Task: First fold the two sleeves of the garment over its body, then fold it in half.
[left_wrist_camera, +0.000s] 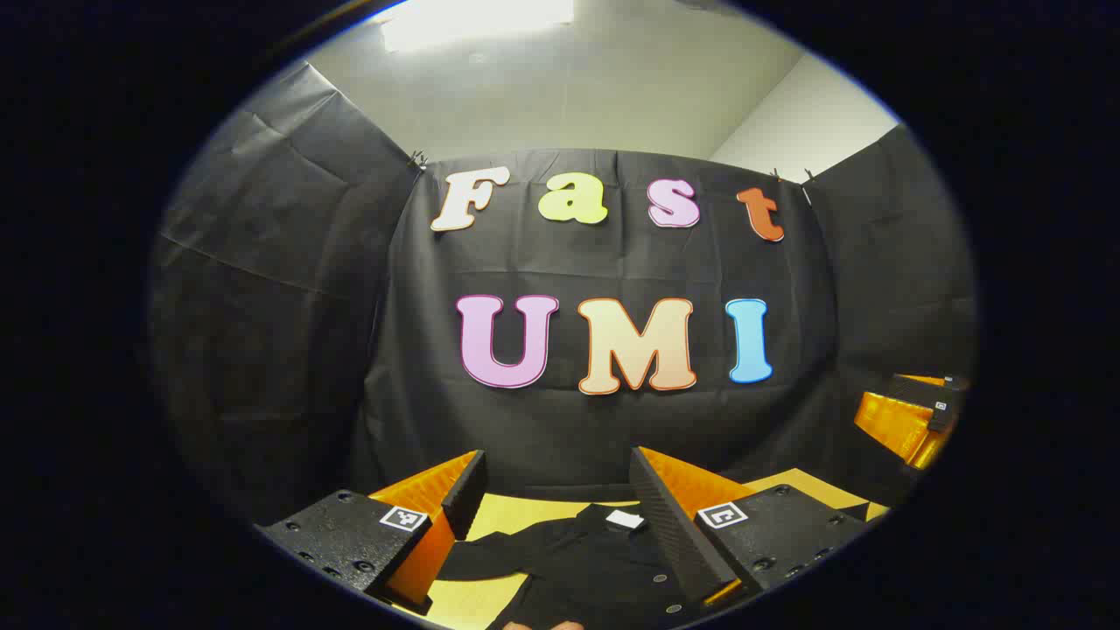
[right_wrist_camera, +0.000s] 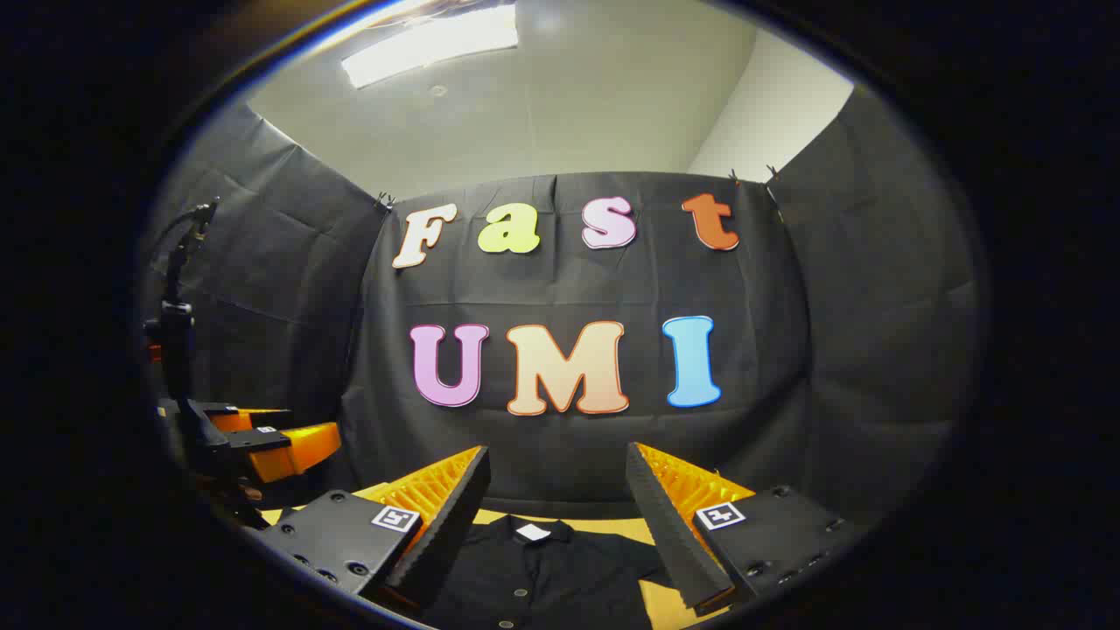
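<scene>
One table [right_wrist_camera: 661, 604] is carrying one dark shirt [right_wrist_camera: 534, 573], which is lying flat with its collar toward the back wall, probably so both sleeves are reachable, though its lower part is running out of sight. Two grippers are hovering above it: the left gripper [left_wrist_camera: 556, 499] and the right gripper [right_wrist_camera: 560, 494] are both holding their fingers wide apart, gripping nothing, seemingly poised before the first sleeve fold.
</scene>
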Motion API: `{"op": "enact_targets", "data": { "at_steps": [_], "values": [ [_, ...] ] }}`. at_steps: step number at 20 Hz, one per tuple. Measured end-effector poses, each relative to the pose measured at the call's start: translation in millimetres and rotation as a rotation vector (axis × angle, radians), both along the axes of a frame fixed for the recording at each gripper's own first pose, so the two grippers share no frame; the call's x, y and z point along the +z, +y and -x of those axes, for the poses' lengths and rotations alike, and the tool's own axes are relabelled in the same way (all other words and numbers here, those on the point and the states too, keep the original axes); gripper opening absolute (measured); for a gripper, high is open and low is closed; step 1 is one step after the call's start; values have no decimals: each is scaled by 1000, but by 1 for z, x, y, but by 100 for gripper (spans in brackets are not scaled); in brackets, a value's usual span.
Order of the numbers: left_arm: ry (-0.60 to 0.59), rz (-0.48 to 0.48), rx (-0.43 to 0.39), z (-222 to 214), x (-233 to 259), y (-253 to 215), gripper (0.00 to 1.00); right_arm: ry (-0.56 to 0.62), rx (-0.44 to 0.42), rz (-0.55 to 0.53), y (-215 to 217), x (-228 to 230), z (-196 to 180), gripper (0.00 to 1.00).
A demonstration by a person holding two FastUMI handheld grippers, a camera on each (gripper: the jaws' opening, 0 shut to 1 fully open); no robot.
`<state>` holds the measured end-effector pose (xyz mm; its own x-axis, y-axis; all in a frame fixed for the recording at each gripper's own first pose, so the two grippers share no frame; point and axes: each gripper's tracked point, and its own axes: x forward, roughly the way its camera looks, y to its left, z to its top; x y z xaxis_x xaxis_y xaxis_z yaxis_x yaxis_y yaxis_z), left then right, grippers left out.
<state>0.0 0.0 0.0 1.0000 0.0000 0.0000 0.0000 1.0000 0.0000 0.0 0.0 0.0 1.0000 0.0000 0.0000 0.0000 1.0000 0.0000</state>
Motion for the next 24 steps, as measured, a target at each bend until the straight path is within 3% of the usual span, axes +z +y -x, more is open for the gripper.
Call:
{"op": "enact_targets", "data": {
  "at_steps": [7,17,24],
  "values": [
    [42,4,-49,-8,-16,0,96,17,-100,28,-11,-10,-3,99],
    [49,6,-36,-7,-21,33,96,45,-114,41,9,-20,-4,98],
    [67,5,-46,-9,-26,29,99,98,-138,18,-6,-42,-13,98]
  ]
}}
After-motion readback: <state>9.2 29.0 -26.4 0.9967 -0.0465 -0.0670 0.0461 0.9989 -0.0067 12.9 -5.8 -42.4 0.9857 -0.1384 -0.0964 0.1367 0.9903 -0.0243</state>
